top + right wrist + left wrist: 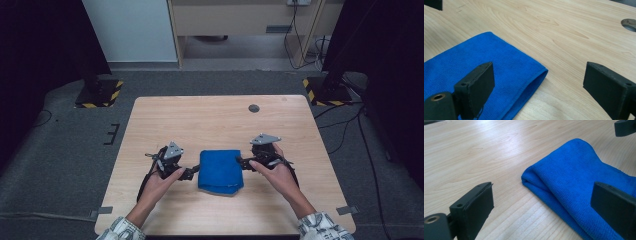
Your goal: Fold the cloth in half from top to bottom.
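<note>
while we hold a tool in each hand over the desk (165, 112), a folded blue cloth (220, 171) lies flat between them, just beside each tool's tips. our left tool (191, 172) sits at the cloth's left edge with its jaws wide apart and nothing between the pads; in the left gripper view the cloth (579, 187) lies ahead and to the right of that tool (554, 202), its folded corner pointing into the gap. our right tool (242, 161) sits at the cloth's right edge, jaws also wide apart and gripping nothing; in the right gripper view the cloth (486, 65) lies under the left pad of that tool (539, 82), bare wood under the right one. a round hole (254, 108) sits well beyond both tools.
</note>
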Tool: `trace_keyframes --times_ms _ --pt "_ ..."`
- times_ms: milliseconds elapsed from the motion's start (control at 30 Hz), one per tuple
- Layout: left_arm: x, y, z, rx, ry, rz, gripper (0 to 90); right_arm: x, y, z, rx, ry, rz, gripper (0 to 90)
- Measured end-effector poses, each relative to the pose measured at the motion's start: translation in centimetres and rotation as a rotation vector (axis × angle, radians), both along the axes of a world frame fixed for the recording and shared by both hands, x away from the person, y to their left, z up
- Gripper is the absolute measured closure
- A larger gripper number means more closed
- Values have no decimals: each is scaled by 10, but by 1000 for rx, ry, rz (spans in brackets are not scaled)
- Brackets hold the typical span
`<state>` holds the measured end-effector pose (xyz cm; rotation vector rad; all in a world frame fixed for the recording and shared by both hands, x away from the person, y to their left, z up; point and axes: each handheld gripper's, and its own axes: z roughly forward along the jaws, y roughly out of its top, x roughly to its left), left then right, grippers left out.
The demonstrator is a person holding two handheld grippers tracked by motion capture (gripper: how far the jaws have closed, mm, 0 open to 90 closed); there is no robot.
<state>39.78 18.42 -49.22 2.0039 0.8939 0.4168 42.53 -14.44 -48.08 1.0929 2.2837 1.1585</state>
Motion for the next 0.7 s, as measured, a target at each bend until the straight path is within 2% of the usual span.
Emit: trace_keyframes --times_ms 300,500,700 --pt "5 15 7 -19 -3 31 43 6 -11 7 26 -3 -38 105" --pt "9 31 8 -16 -8 60 43 10 -22 9 21 -16 -53 105" --pt "12 44 10 -30 -9 87 43 13 -32 13 25 -14 -78 103"
